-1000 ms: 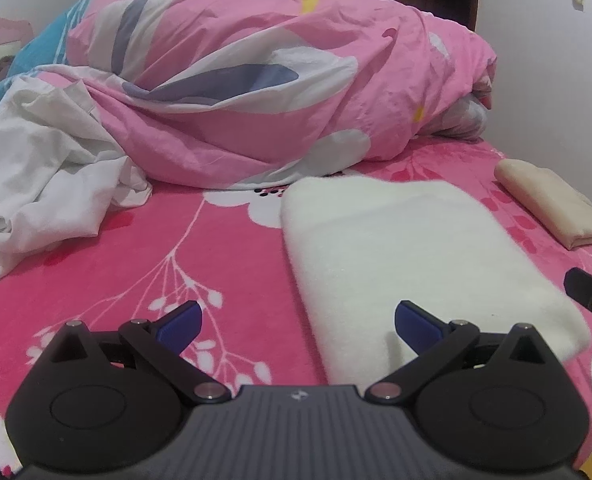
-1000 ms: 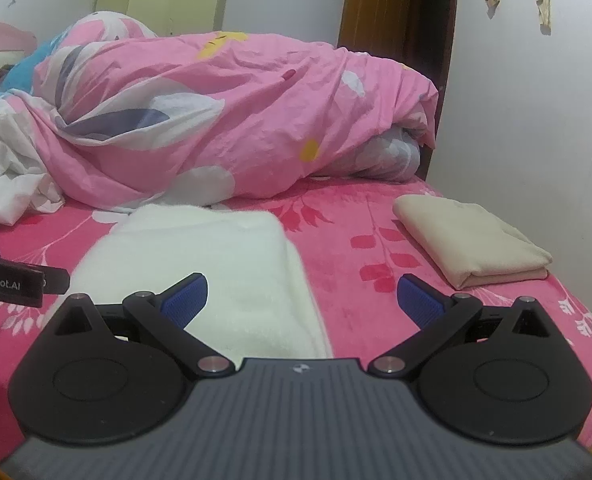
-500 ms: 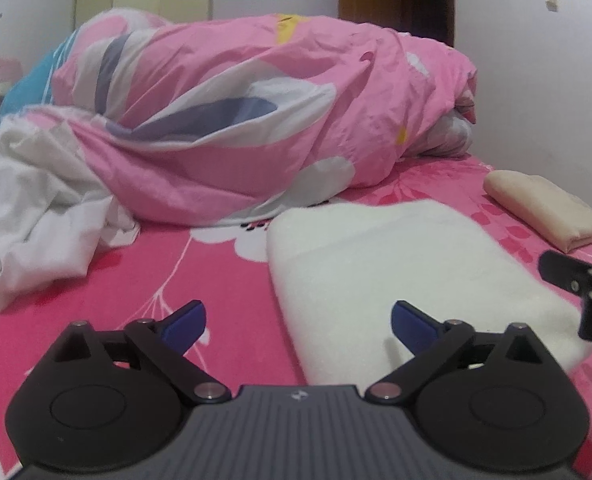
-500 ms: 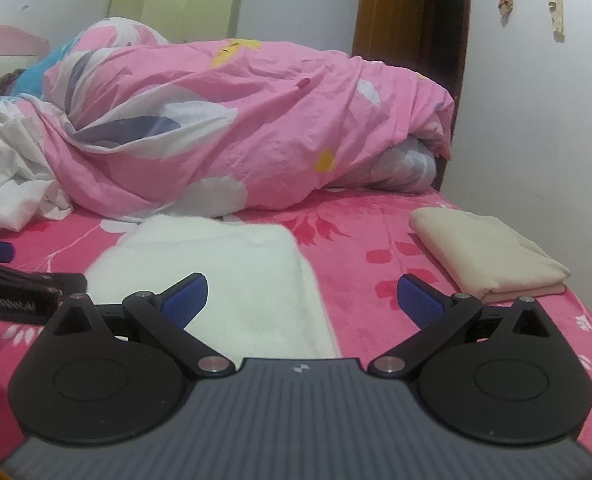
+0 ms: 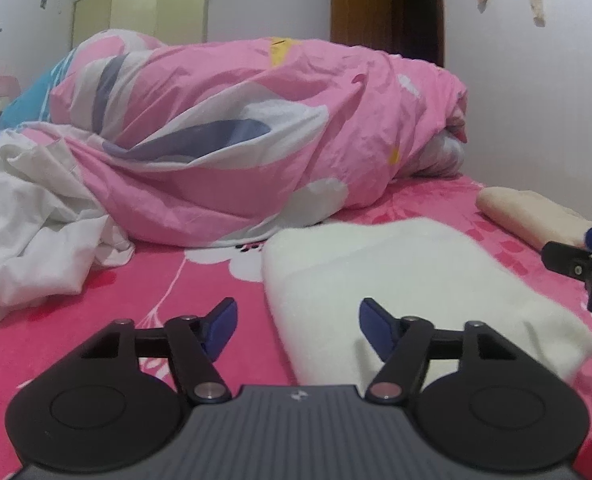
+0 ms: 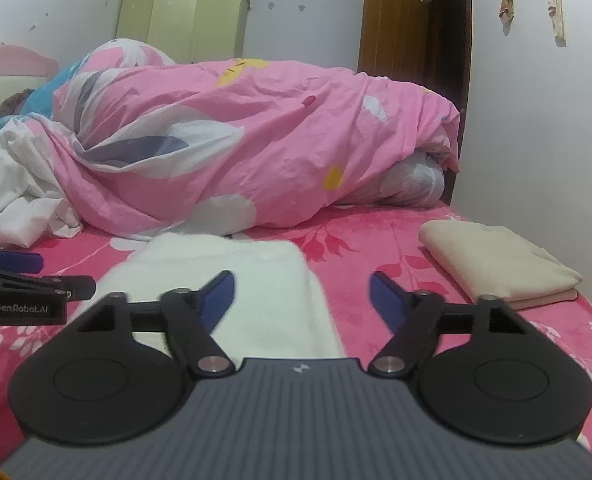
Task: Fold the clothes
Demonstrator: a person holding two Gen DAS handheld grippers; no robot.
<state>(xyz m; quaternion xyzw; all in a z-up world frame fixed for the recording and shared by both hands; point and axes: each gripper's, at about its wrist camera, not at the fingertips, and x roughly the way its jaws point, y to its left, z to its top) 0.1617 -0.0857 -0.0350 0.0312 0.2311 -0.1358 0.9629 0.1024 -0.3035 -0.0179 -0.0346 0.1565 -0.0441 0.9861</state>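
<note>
Legible lettering: "GenRobot.AI", white on the black side of the left gripper [image 6: 36,280], seen at the left edge of the right wrist view. Small white emblem, no readable letters, on the grey ribbed housing of the right gripper [image 6: 301,294] and likewise on the left gripper's housing in the left wrist view. Nothing else readable in either view.

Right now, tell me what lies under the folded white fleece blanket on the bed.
The folded white fleece blanket lies flat on the bright pink floral bedsheet, which shows around its edges. Whether anything else sits beneath it cannot be seen; the blanket covers that patch.
</note>
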